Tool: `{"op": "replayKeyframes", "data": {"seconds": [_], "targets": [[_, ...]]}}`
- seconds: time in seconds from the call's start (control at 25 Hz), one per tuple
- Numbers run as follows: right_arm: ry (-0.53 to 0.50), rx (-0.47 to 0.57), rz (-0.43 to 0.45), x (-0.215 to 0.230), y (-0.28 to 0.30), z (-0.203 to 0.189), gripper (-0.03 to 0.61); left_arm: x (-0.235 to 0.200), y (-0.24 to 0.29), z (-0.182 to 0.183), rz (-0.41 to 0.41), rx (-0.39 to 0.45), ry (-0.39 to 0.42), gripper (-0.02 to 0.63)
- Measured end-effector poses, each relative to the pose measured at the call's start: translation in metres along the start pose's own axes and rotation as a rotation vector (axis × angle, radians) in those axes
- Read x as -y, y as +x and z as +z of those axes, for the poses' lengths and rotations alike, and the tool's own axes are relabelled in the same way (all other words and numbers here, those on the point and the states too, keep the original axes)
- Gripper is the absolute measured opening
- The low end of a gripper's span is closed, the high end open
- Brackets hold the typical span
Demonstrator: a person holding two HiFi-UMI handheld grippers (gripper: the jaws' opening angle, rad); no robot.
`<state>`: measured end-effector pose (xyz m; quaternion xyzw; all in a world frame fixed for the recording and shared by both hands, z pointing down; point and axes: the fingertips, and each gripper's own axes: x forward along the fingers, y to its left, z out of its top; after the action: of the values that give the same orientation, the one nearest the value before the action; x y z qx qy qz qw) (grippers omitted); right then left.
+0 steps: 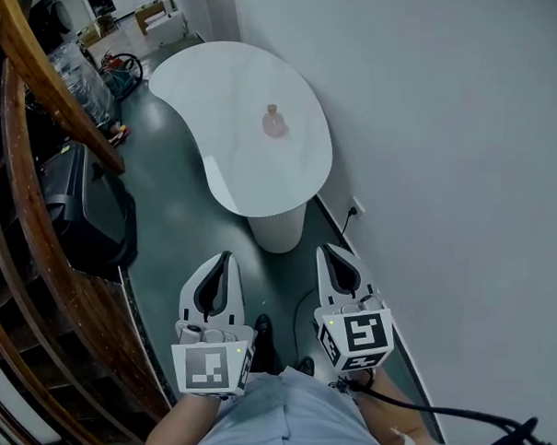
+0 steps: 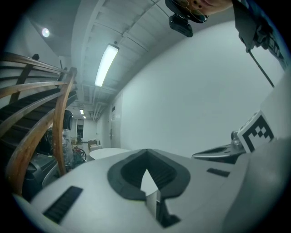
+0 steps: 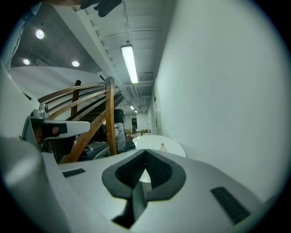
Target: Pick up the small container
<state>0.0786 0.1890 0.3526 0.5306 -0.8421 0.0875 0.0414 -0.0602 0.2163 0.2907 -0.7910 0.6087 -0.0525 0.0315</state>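
Observation:
The small container (image 1: 274,122), a pale pink bottle with a narrow neck, stands upright near the middle of a white curved table (image 1: 229,86). Both grippers hang well short of the table, above the dark floor. My left gripper (image 1: 224,257) has its jaws together and holds nothing. So does my right gripper (image 1: 327,250). The right gripper view has the container (image 3: 163,147) small and far off on the table (image 3: 152,140), beyond the shut jaws of my right gripper (image 3: 145,153). In the left gripper view only the table's edge (image 2: 107,153) shows past my left gripper (image 2: 146,152).
A curved wooden stair railing (image 1: 40,188) runs down the left side. A black case (image 1: 90,213) sits on the floor beside it. A white wall (image 1: 447,160) with a socket (image 1: 356,209) bounds the right. Boxes and clutter (image 1: 110,62) lie beyond the table.

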Motion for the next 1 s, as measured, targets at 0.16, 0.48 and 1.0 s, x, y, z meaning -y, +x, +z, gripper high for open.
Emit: {"op": "replayKeyframes", "data": {"seconds": [0.16,0.48,1.0], "targets": [[-0.029,0.026,-0.019,-0.002,0.041,0.025,0.002,-0.033,0.034,0.011,-0.007,0.039,-0.009,-0.002],[-0.061,0.065,-0.063,-0.004,0.105,0.052,0.002,-0.076,0.086,0.019,-0.033,0.072,-0.015,-0.002],[-0.088,0.019,-0.121,0.005,0.138,0.049,0.002,-0.091,0.125,-0.005,-0.101,0.036,-0.063,-0.002]]}}
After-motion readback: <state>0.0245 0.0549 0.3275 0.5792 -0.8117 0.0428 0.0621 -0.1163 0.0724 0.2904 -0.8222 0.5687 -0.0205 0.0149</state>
